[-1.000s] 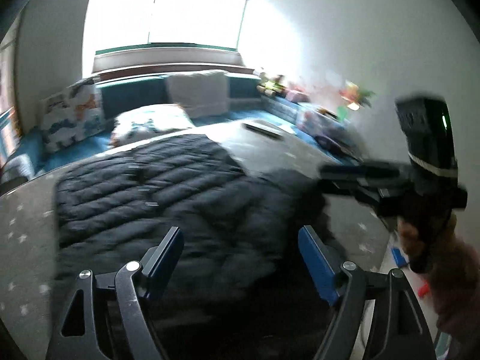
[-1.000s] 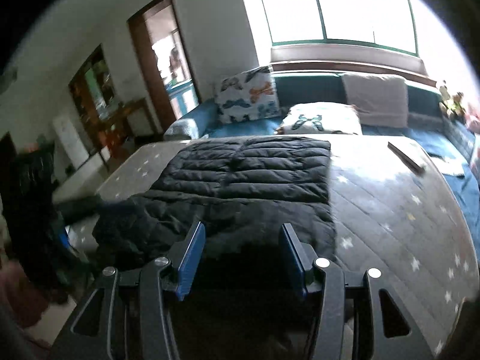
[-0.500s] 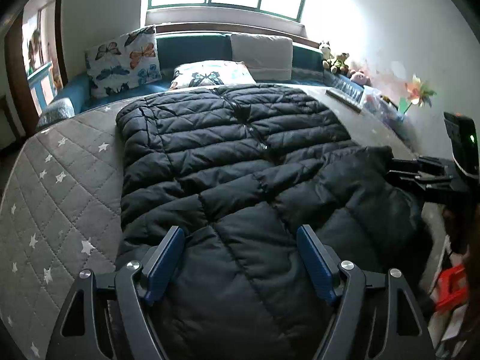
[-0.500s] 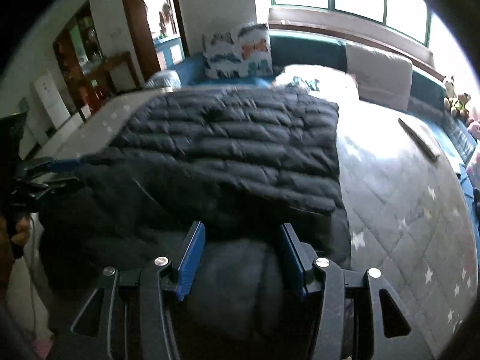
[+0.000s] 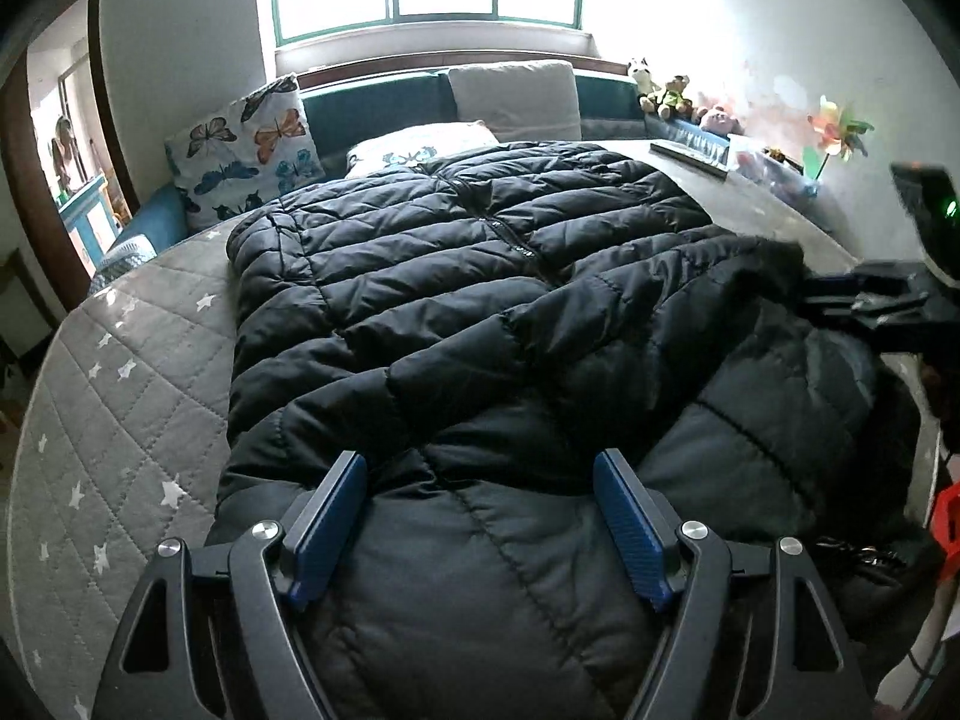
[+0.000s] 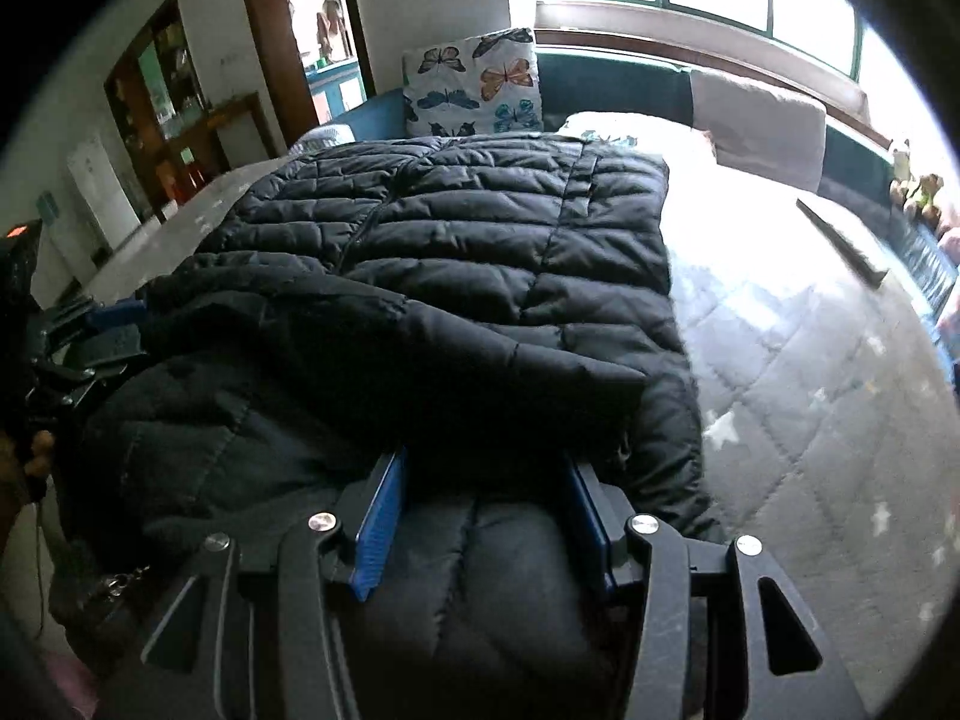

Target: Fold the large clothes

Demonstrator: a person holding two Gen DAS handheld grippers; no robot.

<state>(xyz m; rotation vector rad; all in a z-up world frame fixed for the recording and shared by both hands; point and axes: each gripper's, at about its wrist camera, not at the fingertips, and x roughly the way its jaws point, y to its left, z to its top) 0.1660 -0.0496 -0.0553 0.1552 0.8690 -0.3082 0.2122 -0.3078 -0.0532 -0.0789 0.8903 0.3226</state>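
A black quilted puffer jacket (image 5: 480,276) lies spread on a grey star-patterned bed cover (image 5: 120,420), with one sleeve folded across its body. My left gripper (image 5: 480,468) is open, low over the jacket's near end, with padded fabric bulging between its blue pads. My right gripper (image 6: 486,468) also stands open, its pads on either side of a bulge of the jacket (image 6: 480,240) near the same end. Each gripper shows in the other's view: the right gripper (image 5: 870,294) at the jacket's right edge, the left gripper (image 6: 108,324) at its left edge.
A butterfly pillow (image 5: 246,144), a white pillow and a grey cushion (image 5: 510,96) line the head of the bed under the window. A dark flat bar (image 6: 840,240) lies on the cover (image 6: 810,390) right of the jacket. Stuffed toys (image 5: 666,90) sit along the wall. A doorway (image 6: 312,30) opens at the left.
Both grippers have come down and tilted towards the near end of the jacket, which now fills the space between their fingers. Neither gap has visibly changed.
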